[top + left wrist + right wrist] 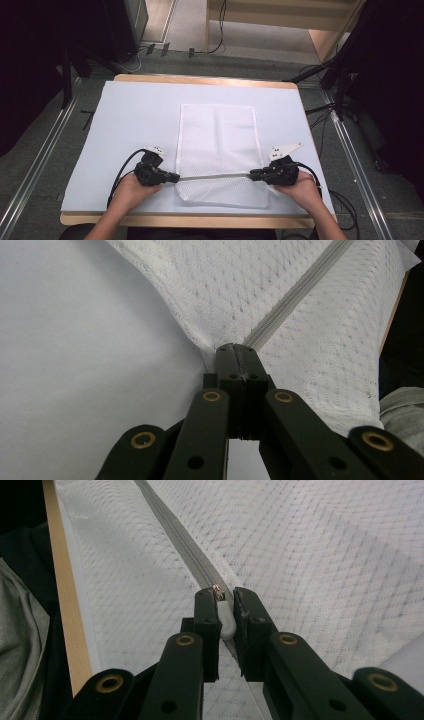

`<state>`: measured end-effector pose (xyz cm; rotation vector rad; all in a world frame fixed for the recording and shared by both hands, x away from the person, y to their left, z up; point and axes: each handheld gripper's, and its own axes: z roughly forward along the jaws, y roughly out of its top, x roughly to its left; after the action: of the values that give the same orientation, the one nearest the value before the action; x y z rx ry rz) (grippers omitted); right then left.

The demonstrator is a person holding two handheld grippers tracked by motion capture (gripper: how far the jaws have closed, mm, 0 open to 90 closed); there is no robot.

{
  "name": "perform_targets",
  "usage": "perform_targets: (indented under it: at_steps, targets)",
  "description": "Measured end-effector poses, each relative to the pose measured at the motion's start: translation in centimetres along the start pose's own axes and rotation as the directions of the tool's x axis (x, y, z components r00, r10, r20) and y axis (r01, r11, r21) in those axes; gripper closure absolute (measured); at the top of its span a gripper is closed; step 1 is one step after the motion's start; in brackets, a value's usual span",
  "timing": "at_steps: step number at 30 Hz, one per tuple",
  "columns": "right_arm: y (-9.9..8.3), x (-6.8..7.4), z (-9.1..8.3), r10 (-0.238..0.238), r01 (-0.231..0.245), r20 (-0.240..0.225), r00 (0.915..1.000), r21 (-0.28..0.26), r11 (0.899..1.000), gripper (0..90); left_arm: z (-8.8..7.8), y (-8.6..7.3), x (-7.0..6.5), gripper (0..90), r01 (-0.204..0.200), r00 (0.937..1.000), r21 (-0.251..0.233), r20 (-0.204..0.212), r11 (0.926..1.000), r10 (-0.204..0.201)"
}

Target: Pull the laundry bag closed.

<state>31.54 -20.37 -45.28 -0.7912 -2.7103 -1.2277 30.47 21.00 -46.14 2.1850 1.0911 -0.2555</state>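
The table (125,100) in front of me is covered with a white sheet, and its wooden edge shows along the far side and the near side. On the sheet, a little right of the middle, lies a white mesh bag (217,135), flat, with its long side running away from me. A grey zipper (212,176) crosses the bag near its near end, running from left to right between my two hands.

My left hand (131,192) holds the left gripper (235,357) at the bag's left edge. Its jaws are pressed together on the left end of the zipper, where the mesh bunches up into a small peak. In the left gripper view the zipper runs away from the jaw tips up towards the top right.

My right hand (299,189) holds the right gripper (225,600) at the bag's right edge. Its jaws are nearly together, pinching a small white zipper pull (226,620) between them. A tiny metal piece glints at the jaw tips, probably the slider, though it is too small to be sure.
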Motion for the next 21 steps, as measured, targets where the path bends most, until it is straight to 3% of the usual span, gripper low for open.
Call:
perform_targets:
  at_steps: [12, 21]
  targets:
    - [-1.0, -0.5, -1.2, 0.021, -0.021, 0.018, 0.9996, -0.008, 1.000, 82.9, 0.0, 0.0, 0.0, 90.0, 0.000, 1.0000, -0.002, 0.002, 1.0000, 0.000]
    - [-1.1, -0.6, -1.4, 0.006, -0.006, 0.011, 0.9999, -0.010, 1.000, 82.9, 0.0, 0.0, 0.0, 90.0, -0.001, 1.0000, -0.003, 0.005, 1.0000, 0.001]
